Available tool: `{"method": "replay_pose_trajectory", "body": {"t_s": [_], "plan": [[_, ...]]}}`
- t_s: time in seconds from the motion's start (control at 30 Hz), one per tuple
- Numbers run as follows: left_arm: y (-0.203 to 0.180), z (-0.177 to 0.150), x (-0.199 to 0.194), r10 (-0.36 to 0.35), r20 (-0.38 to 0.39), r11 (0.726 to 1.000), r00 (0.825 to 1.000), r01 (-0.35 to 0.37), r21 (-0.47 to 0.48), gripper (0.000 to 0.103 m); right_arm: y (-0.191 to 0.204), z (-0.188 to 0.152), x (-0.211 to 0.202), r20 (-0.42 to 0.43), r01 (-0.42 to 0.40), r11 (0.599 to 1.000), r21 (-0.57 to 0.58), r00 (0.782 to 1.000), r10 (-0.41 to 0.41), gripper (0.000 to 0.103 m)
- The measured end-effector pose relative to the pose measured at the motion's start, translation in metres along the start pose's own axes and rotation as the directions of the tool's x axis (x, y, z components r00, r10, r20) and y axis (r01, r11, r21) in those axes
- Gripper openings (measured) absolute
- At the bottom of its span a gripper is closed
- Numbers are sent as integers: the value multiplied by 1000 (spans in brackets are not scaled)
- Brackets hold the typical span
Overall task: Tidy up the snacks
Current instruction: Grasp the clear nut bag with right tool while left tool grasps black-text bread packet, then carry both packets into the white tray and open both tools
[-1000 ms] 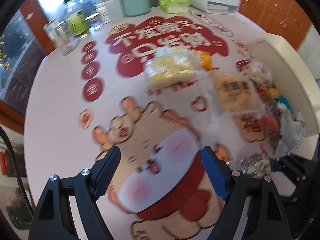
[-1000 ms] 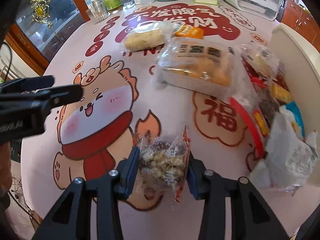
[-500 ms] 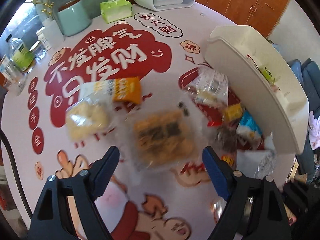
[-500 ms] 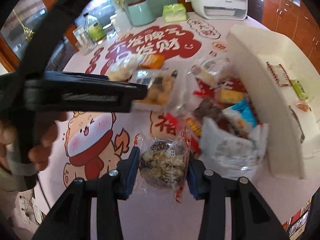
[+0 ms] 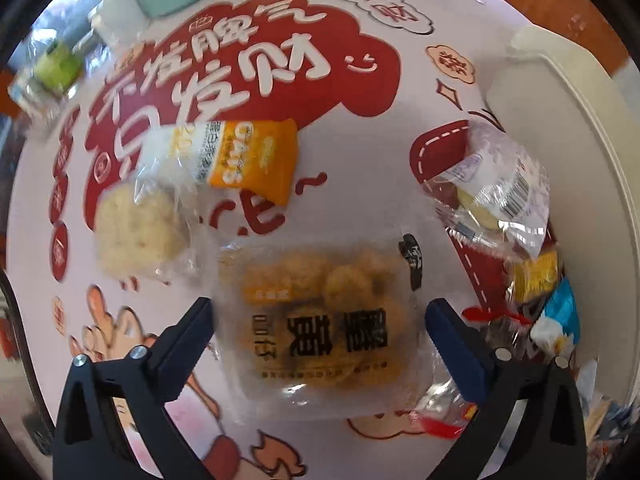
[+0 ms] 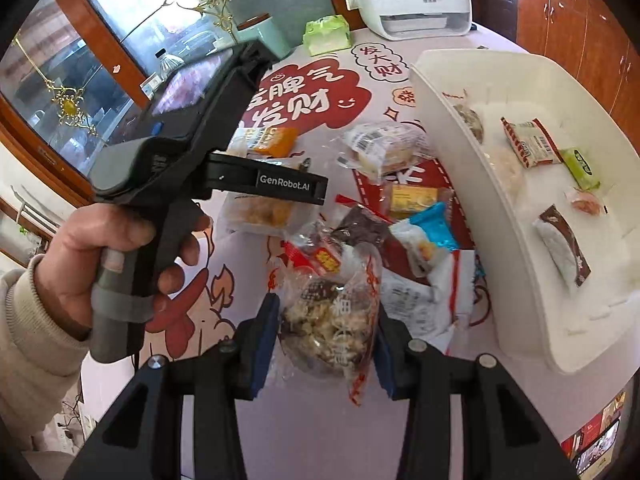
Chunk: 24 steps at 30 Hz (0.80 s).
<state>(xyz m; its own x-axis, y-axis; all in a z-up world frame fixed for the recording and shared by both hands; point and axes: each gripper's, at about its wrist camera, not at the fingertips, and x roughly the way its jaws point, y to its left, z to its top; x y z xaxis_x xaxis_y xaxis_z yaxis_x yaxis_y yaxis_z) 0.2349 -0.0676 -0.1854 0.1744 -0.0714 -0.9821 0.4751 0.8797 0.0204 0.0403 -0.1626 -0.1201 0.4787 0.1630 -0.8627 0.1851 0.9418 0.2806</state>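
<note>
Left gripper (image 5: 318, 322) has just spread its fingers wide and swung over the tray of fried puffs (image 5: 320, 320) mid-worktop, not yet touching, while the right gripper (image 6: 326, 330) pinches a popcorn bag (image 6: 330, 320), lifted beside the white bin (image 6: 460, 128).

The left wrist view looks almost straight down, close over the fried-snack tray pack (image 5: 320, 320). The right wrist view slants down from farther back (taking in the white bin (image 6: 520, 208) beside that pack (image 6: 260, 212)); both share it.
</note>
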Motion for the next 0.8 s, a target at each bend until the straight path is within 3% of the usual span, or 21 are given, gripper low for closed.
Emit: {"method": "replay_pose_trajectory", "body": {"t_s": [0.4,0.57,0.63,0.8], "plan": [[-1,0,4,17,37,1000,999,-17,-16,102,-20,3,-6,-9,-31,999,-13,999,31,43],[-3,-5,-7,6,70,1000,998,-6,-2,73,-25,2,-8,-11,-48,999,-21,999,47,43],[-4,-8,-12,14,90,1000,996,-14,1,67,-27,1,-9,-13,-57,998,-20,998,56,43],[-1,-17,-20,22,95,999,995,-19,-26,65,-26,-2,-17,2,-72,997,-39,997,72,43]]}}
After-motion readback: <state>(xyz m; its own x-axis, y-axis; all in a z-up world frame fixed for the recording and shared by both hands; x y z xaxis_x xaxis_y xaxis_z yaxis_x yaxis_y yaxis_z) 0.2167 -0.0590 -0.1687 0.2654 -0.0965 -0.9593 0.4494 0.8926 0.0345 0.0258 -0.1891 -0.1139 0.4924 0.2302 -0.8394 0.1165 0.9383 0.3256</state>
